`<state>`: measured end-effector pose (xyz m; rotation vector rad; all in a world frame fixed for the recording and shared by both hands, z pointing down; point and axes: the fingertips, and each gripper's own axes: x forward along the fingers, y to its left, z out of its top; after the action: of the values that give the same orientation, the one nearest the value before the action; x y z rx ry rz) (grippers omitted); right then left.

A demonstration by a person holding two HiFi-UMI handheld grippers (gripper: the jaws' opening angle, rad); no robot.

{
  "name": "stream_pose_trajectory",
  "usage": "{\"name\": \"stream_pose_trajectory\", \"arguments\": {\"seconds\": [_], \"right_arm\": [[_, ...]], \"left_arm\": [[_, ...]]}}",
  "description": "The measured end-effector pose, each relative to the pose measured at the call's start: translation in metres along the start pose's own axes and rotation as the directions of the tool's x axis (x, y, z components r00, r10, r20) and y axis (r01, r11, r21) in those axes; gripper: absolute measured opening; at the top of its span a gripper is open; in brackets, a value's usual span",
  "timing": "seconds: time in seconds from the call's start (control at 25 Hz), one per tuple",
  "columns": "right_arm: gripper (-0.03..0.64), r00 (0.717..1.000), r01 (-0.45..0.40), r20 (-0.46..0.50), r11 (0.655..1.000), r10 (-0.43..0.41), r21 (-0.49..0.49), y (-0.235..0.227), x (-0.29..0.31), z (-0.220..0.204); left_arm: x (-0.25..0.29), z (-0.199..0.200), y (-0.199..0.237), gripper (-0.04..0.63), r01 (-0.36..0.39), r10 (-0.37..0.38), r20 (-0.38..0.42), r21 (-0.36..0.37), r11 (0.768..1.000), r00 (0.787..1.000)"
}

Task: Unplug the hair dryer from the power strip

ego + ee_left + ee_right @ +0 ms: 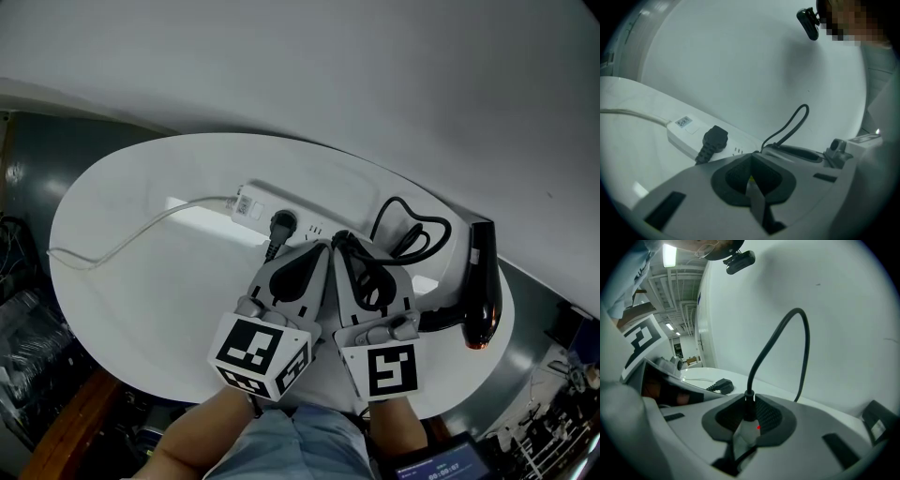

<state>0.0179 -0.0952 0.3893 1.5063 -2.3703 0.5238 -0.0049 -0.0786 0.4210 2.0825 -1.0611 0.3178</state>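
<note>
A white power strip (281,208) (682,133) lies at the back of the round white table (141,281). A black plug (284,223) (715,139) (723,386) sits in it. The black hair dryer (481,291) rests at the table's right edge, its black cord (412,230) (778,338) looping up beside it. My right gripper (339,242) (747,416) is shut on that cord, which rises from between its pads. My left gripper (323,246) (751,176) hangs close beside it, just short of the plug, jaws together with nothing between them.
The strip's white cable (131,234) (628,113) trails off across the table's left side. A white wall rises right behind the table, with a small black camera (739,262) mounted on it. Dark clutter lies on the floor around the table.
</note>
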Motion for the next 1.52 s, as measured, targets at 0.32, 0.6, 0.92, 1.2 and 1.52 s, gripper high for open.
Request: {"name": "stream_pose_trajectory", "arguments": {"seconds": [0.32,0.6,0.92,1.2,1.52], "right_arm": [[0.055,1.0,-0.012,0.008,1.0,0.012,0.012,0.002,-0.004,0.003],[0.054,1.0,0.0,0.008,1.0,0.0,-0.01,0.003,-0.007,0.005],[0.054,1.0,0.02,-0.008,1.0,-0.02,-0.017,0.003,-0.01,0.006],[0.054,1.0,0.029,-0.004,0.999,-0.029,-0.033,0.004,-0.011,0.006],[0.054,0.999,0.035,-0.005,0.999,-0.035,-0.039,0.004,-0.012,0.007]], "left_arm": [[0.003,0.003,0.001,-0.003,0.007,-0.007,-0.001,0.009,1.0,1.0],[0.003,0.003,0.0,-0.002,0.019,-0.02,-0.01,-0.015,1.0,1.0],[0.003,0.004,-0.002,-0.002,0.034,-0.035,-0.015,-0.018,0.999,0.999],[0.004,0.005,-0.001,-0.002,0.039,-0.04,-0.016,-0.029,0.999,0.999],[0.004,0.005,-0.001,-0.002,0.045,-0.045,-0.016,-0.035,0.998,0.999]]}}
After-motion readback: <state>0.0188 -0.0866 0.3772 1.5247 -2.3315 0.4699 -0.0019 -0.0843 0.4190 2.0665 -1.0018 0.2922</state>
